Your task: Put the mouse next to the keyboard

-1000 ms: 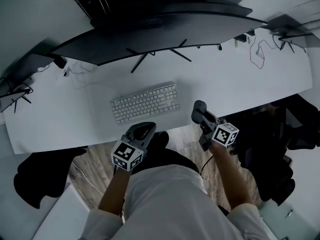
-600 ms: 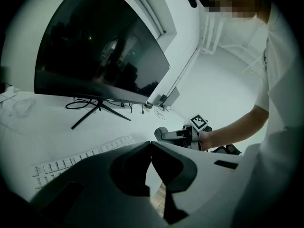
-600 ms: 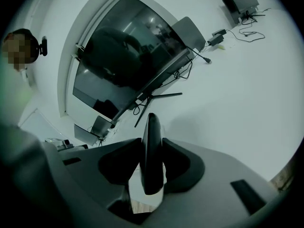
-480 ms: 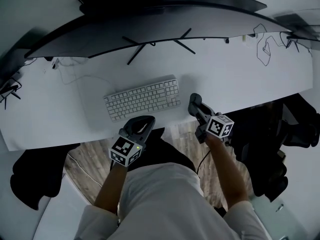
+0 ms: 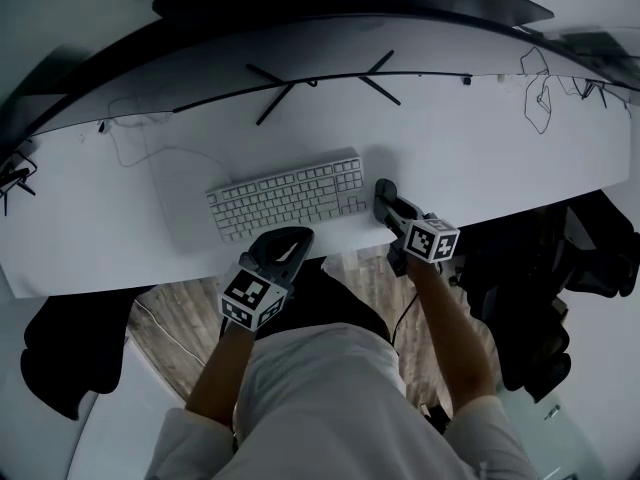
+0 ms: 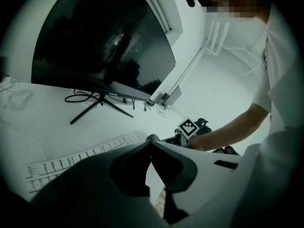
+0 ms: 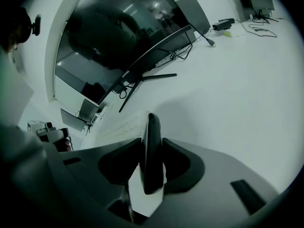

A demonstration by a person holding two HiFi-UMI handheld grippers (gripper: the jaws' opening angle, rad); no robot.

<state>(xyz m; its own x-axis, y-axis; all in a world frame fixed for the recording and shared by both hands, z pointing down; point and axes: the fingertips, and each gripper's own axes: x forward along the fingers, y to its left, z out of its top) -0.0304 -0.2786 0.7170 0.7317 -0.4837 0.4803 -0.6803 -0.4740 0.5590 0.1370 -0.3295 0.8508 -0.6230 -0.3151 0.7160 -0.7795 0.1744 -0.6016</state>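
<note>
A black computer mouse [image 7: 151,160] is gripped on edge by the right gripper [image 5: 389,208], just beside the white keyboard's [image 5: 285,198] right end over the white desk [image 5: 480,158], lowered closer than a second ago. The left gripper's [image 6: 151,145] jaws are pressed together, empty.

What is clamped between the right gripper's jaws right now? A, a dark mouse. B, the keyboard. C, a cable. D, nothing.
A: in the right gripper view, the right gripper is closed on both sides of the dark mouse, which it holds on edge.
</note>
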